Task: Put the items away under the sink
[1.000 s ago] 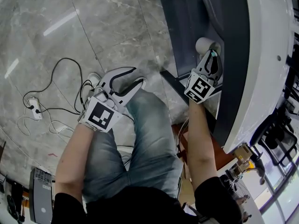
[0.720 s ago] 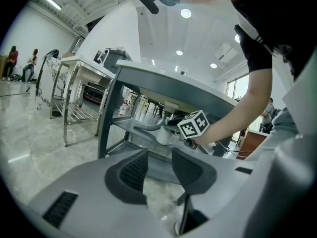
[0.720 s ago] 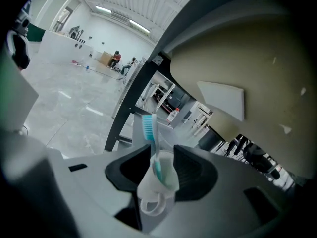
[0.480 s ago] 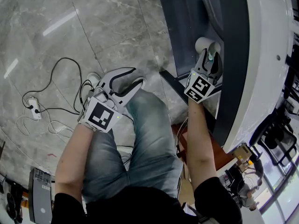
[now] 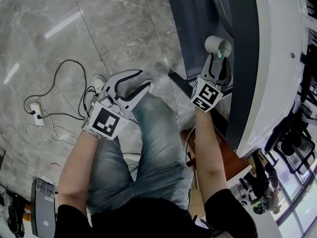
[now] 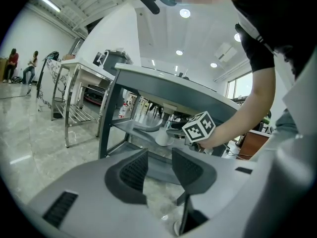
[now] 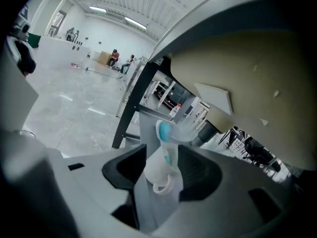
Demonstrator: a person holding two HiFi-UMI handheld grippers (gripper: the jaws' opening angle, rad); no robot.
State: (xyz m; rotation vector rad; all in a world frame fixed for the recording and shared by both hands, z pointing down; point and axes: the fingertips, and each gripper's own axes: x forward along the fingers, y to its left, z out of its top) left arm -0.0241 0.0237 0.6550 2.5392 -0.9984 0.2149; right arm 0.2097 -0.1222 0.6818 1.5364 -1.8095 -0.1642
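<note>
A white mug [image 5: 217, 44] with a teal toothbrush [image 5: 221, 56] in it stands on the dark shelf [image 5: 195, 19] under the white sink counter [image 5: 282, 58]. My right gripper [image 5: 221, 64] is just short of it and its jaws have just been opening. In the right gripper view the mug [image 7: 159, 171] and toothbrush [image 7: 164, 132] stand between the spread pads [image 7: 198, 170], which do not press on them. My left gripper [image 5: 139, 83] hangs open over my knee with nothing in it. In its own view the left gripper [image 6: 159, 170] faces the mug [image 6: 161, 139].
A power strip [image 5: 36, 115] and loose cables [image 5: 69, 90] lie on the marble floor at left, near a grey device [image 5: 43, 213]. My jeans-clad leg [image 5: 158, 143] fills the middle. A metal rack [image 6: 74, 100] stands beyond the sink frame's leg [image 6: 106, 123].
The right gripper's jaws have spread apart and let go at the mug, then drawn back a little toward me. The mug stays on the shelf. The left gripper has not moved.
</note>
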